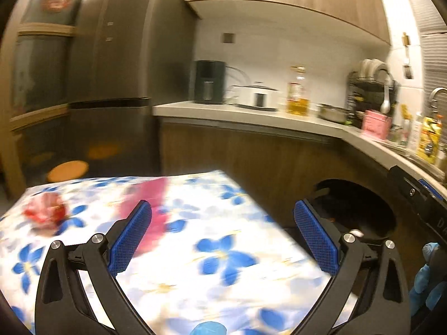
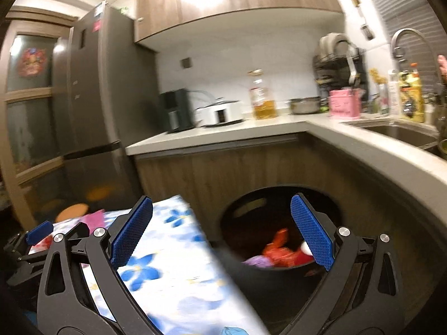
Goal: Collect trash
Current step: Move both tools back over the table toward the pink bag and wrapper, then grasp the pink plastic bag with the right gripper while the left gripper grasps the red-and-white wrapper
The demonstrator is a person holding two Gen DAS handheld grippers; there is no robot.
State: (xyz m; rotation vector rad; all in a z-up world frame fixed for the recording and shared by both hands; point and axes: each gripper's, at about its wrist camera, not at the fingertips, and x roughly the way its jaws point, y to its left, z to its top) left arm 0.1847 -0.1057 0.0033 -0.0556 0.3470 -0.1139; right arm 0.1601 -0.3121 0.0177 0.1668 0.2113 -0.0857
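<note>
A table with a blue-flowered white cloth (image 1: 212, 240) fills the lower left wrist view. On it lie a crumpled red wrapper (image 1: 46, 213) at the left and a pink piece of trash (image 1: 155, 209) just beyond my left gripper's left finger. My left gripper (image 1: 222, 217) is open and empty above the cloth. A black bin (image 2: 279, 273) stands on the floor beside the table (image 2: 173, 268), holding red, orange and purple trash (image 2: 282, 254). My right gripper (image 2: 222, 215) is open and empty over the table's edge and the bin's rim. The bin (image 1: 360, 209) also shows at the right in the left wrist view.
A grey L-shaped counter (image 2: 251, 128) runs behind, with a black appliance (image 2: 176, 110), a white cooker (image 2: 220, 113), an oil bottle (image 2: 262, 97), a pink box (image 2: 343, 103) and a sink (image 2: 402, 132). A tall fridge (image 1: 111, 55) stands left. Orange stools (image 1: 67, 170) sit beyond the table.
</note>
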